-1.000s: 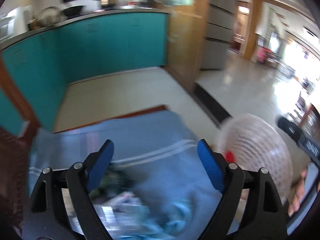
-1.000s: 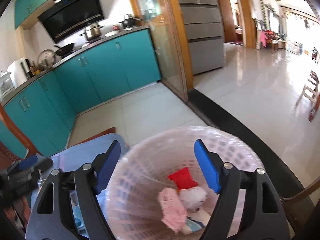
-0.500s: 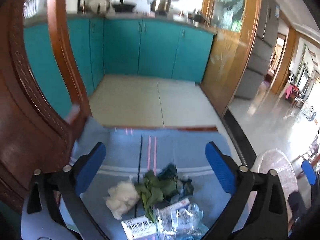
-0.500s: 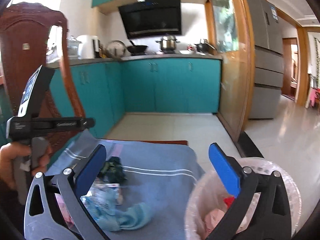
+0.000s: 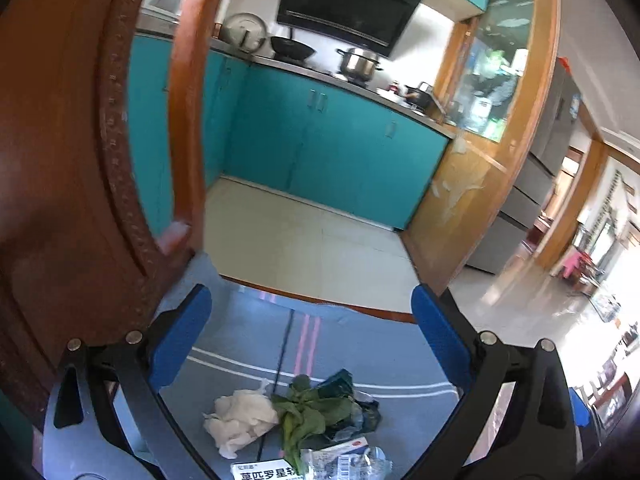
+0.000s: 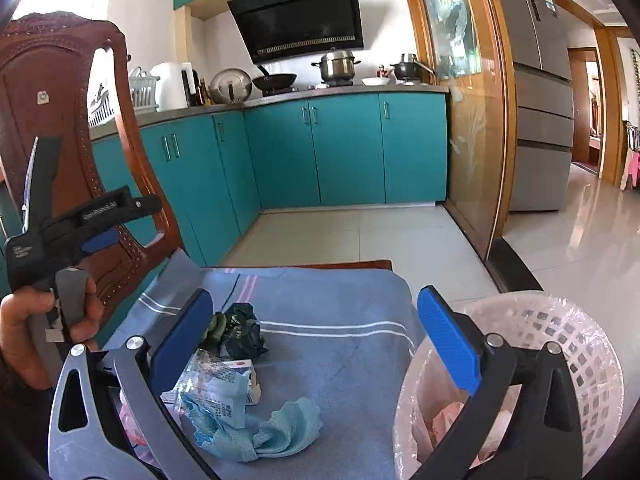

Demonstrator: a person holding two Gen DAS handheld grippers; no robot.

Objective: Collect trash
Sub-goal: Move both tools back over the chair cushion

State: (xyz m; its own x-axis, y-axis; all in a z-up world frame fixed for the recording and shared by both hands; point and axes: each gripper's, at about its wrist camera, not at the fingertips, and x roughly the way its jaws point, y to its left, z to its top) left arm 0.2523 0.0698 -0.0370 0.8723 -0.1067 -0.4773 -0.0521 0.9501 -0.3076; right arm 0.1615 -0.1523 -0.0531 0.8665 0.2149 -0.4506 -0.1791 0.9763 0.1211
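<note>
A: So, where was the trash [image 5: 296, 420] left?
B: Heaped on desk cloth [image 6: 340, 308], near basket [image 6: 560, 320]. Both grippers [image 5: 312, 340] [image 6: 312, 344] were held wide apart, nothing gripped.
A: Handling?
B: Judged light, soft, crinkly; best pinched at bunched folds.

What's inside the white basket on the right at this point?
The basket has a clear liner, with pinkish crumpled trash at the bottom. The right gripper, jaws open and empty, blocks the rest of the inside.
</note>
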